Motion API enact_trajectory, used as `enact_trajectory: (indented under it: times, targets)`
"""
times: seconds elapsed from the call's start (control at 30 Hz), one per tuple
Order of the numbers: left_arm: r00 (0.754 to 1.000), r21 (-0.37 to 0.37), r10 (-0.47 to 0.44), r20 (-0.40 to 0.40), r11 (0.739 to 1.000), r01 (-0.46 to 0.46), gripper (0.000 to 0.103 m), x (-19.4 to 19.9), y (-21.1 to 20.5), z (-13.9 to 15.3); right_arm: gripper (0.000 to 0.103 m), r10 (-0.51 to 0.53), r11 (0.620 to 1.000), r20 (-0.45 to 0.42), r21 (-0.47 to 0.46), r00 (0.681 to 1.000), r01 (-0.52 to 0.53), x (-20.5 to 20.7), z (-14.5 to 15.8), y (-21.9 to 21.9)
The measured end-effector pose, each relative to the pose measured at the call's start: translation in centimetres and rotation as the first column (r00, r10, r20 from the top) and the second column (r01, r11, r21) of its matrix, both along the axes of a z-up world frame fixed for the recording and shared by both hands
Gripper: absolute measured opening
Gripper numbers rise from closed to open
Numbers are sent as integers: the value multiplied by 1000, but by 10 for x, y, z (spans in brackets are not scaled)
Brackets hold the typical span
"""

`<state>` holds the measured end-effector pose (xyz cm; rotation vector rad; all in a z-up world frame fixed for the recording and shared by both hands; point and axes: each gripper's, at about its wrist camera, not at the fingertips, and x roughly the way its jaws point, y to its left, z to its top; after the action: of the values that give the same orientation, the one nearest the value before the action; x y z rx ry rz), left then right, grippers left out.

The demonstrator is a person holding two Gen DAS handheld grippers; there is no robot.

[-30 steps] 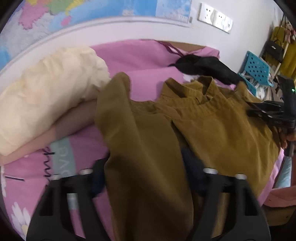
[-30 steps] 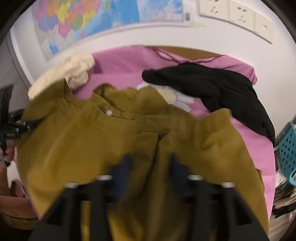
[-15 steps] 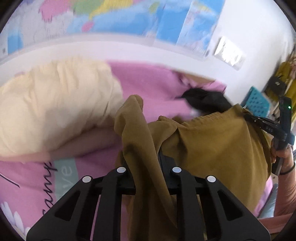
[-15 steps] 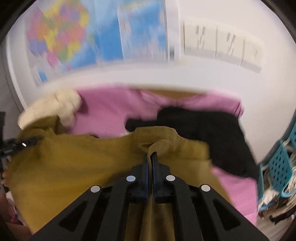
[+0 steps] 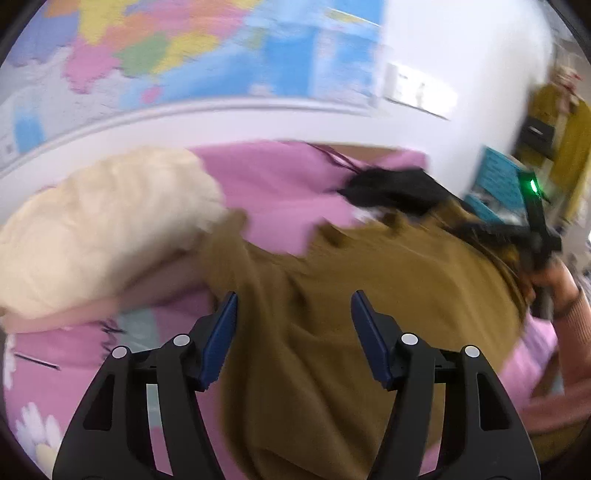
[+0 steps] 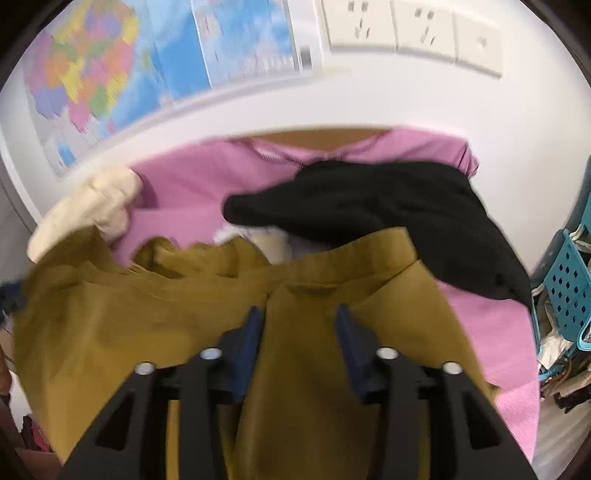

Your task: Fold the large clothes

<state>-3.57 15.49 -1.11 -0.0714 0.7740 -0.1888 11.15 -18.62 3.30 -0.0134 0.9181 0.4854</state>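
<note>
Mustard-brown cloth garment (image 5: 369,295) lies spread across the pink bed cover (image 5: 280,184), rumpled, its collar edge toward the wall. Both views are motion-blurred.

Left gripper (image 5: 293,325): black frame, blue pads (image 5: 218,339) set wide apart, nothing between them but the garment's surface lying below. Cannot tell whether the tips touch the cloth.

Right gripper (image 6: 300,343): jaws also spread wide, blue pads (image 6: 247,350) either side of a ridge of the mustard cloth (image 6: 184,325), not closed on it. In the left wrist view this gripper shows at the garment's far right edge (image 5: 532,236), green light lit, held in a hand (image 5: 554,280).

Cream pillow (image 5: 96,229) sits at the left, its edge touching the garment's sleeve end. Black garment (image 6: 388,206) lies beyond the collar, toward the wall. Colourful wall map (image 6: 122,74) and white wall sockets (image 6: 413,33) above. Teal perforated basket (image 6: 565,284) off the bed's right side.
</note>
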Motion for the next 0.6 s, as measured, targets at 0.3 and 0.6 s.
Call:
enact_trajectory:
  times: [0.3,0.6]
  targets:
    - [987,-31,36,-158,999,-42,62,28,9,-62,48,134,990,-42,-37,990,-136,-2,-28,38]
    - [994,21,38,-105,999,-36,67,32,4,-80,46,50,998,-83,-34,995,-53,14,-36,30]
